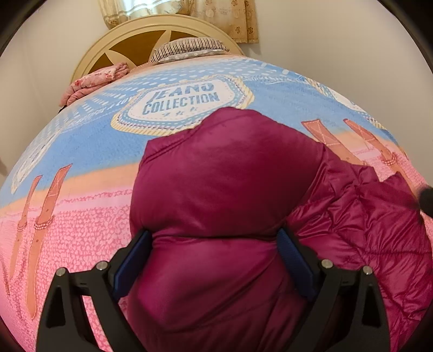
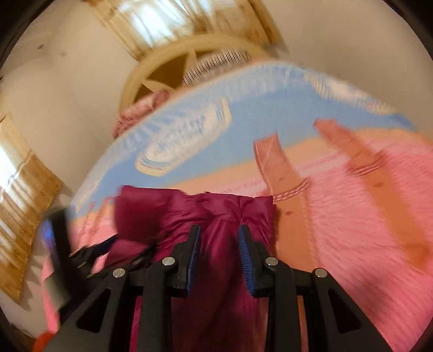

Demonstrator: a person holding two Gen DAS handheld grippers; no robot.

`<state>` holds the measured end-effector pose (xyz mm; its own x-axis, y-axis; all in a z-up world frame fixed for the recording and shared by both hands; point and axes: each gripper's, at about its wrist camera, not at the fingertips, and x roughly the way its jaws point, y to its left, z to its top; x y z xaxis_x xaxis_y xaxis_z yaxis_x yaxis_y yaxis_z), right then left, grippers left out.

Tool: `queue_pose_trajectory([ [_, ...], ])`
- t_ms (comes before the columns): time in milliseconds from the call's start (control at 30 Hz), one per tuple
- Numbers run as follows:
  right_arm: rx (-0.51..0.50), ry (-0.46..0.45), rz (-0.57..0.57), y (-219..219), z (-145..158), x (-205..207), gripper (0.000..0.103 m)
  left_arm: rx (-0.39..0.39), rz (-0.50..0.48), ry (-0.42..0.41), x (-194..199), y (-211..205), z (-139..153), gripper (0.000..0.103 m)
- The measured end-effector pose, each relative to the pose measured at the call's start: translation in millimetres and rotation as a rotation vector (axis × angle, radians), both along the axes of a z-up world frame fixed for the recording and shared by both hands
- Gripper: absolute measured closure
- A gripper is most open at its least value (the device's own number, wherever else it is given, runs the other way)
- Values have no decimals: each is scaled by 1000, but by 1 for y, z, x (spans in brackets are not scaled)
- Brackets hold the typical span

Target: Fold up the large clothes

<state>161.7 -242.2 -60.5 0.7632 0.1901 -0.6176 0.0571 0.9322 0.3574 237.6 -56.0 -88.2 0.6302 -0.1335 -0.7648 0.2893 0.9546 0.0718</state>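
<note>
Lying on the printed bedspread [image 1: 81,216], the magenta puffer jacket [image 1: 224,189] fills the lower middle of the left wrist view, a smooth folded bulk running from centre down to 6 o'clock, where the frame edge cuts it off. Its quilted part [image 1: 365,216] spreads toward 4 o'clock and is also cut by the lens rim. The left gripper [image 1: 215,260] stands released, its blue-padded fingers [image 1: 135,257] spread wide on either side of the folded bulk with fabric between them; whether the pads brush the cloth cannot be told. A dark blurred shape [image 1: 426,200] at 3 o'clock is too cut off to name. Toward 12 o'clock sit the cream headboard [image 1: 130,35], a striped pillow [image 1: 189,50] and, at 10 o'clock, a bunched pink floral cloth [image 1: 94,78]; curtains [image 1: 189,13] hang above. The right wrist view is smeared by motion. There the right gripper [image 2: 219,257] is clenched on a fold of the jacket [image 2: 216,211], the cloth pinched between its narrow-set blue pads [image 2: 245,251] and hanging out of sight at 6 o'clock. At 9 o'clock the other gripper [image 2: 58,243] shows as a dark blur, details unreadable. The bedspread's lettering, legible in the left view, is streaked beyond reading here.
</note>
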Motion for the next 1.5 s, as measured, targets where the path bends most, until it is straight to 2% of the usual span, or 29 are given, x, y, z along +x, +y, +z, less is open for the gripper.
queue_pose_trajectory([
  [67, 3, 2, 32, 9, 3, -20, 73, 0, 0, -1, 0, -1, 0, 6],
  [167, 34, 92, 75, 23, -23, -31, 73, 4, -3, -2, -2, -1, 2, 6],
  [233, 34, 103, 68, 25, -40, -36, 73, 2, -14, 6, -2, 0, 3, 6],
  [400, 167, 115, 36, 9, -60, -39, 74, -34, -29, 60, 4, 6, 8, 6],
  [467, 159, 108, 38, 10, -63, -41, 74, -26, -49, 89, 9, 4, 17, 6],
  [667, 118, 101, 50, 16, -62, -45, 74, -20, -70, 29, 34, -3, 42, 6],
  [767, 125, 89, 52, 16, -65, -48, 74, -7, -57, 44, 54, -13, 34, 5],
  [833, 137, 82, 55, 14, -66, -50, 74, 39, -53, 41, 61, -23, 22, 0],
  [900, 147, 80, 57, 13, -68, -52, 74, 69, -57, 34, 61, -29, 13, 0],
  [1067, 135, 76, 51, 16, -67, -54, 74, 161, -51, -26, 51, -40, 6, 0],
  [1200, 90, 90, 51, 22, -61, -55, 74, 160, -54, -26, 46, -35, 15, 0],
  [1333, 132, 90, 54, 14, -54, -60, 73, 151, -95, -71, 16, -21, 38, 1],
  [1433, 160, 51, 41, 6, -40, -74, 73, 189, -116, -127, -6, -5, 50, 1],
  [1500, 142, 27, 35, 4, -28, -89, 73, 160, -120, -117, -18, 14, 56, 1],
])
